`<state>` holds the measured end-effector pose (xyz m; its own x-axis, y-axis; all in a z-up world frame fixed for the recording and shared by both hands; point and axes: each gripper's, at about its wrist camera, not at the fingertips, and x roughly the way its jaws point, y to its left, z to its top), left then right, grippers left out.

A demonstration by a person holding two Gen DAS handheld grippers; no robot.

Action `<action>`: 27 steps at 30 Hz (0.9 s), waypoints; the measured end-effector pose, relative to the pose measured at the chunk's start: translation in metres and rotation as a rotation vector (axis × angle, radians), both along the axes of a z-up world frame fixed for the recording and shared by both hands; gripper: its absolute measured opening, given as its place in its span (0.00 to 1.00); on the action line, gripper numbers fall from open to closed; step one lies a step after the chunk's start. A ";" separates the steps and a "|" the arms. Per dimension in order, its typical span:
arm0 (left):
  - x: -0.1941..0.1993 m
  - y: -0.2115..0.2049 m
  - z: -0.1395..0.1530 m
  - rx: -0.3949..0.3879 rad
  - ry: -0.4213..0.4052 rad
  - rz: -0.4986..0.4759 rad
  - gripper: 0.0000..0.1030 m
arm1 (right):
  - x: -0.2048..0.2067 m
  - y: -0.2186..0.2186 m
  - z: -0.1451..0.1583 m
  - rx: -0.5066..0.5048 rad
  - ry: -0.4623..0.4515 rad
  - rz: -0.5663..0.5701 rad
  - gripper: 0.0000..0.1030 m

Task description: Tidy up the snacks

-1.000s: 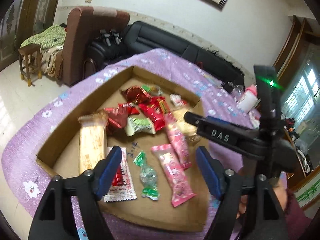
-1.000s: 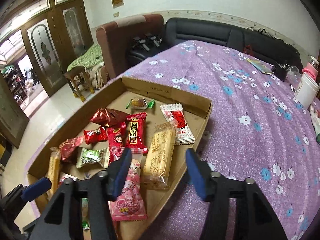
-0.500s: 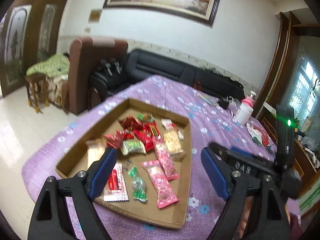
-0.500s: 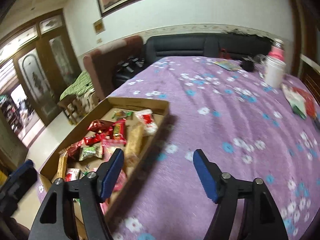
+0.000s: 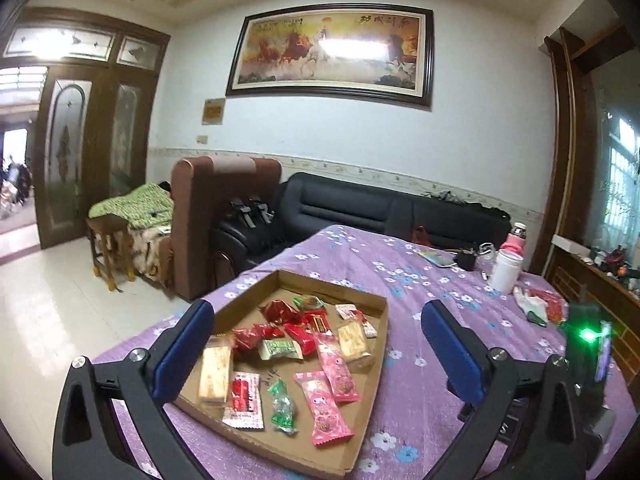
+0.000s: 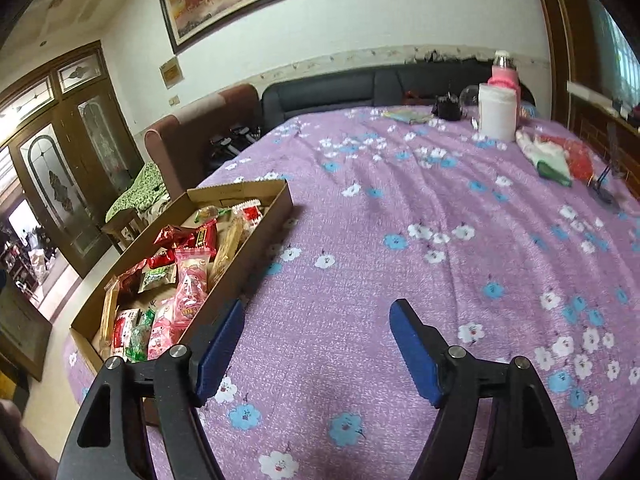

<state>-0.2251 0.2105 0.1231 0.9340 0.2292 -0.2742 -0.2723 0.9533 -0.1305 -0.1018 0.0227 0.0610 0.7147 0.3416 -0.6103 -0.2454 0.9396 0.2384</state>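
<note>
Snacks (image 5: pixel 316 356): loose wrappers lying in the cardboard tray (image 5: pixel 372 364) on the purple tablecloth (image 6: pixel 400 240). Left gripper (image 5: pixel 316 344): apart, empty, above the tray. Right gripper (image 6: pixel 316 344): apart, empty, beside it. You lower onto one wrapper, pinching its edge clear of neighbours

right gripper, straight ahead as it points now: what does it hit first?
Probably the purple tablecloth. The right gripper is open and empty, aimed over bare cloth, with the snack box off to its left. The white jar sits far beyond; depth is unclear.
</note>
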 end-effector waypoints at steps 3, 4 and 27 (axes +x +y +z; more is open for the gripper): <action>0.006 -0.004 -0.001 -0.001 0.025 0.001 1.00 | -0.009 0.000 0.006 -0.009 -0.049 0.007 0.83; 0.010 -0.005 -0.002 0.001 0.041 0.004 1.00 | -0.012 0.001 0.007 -0.017 -0.066 0.007 0.84; 0.037 0.020 -0.037 -0.048 0.288 0.111 1.00 | -0.032 0.027 -0.001 -0.171 -0.098 0.041 0.89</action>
<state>-0.1876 0.2309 0.0864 0.7860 0.3060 -0.5372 -0.4071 0.9101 -0.0771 -0.1338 0.0494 0.0598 0.7614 0.2688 -0.5900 -0.2983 0.9532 0.0493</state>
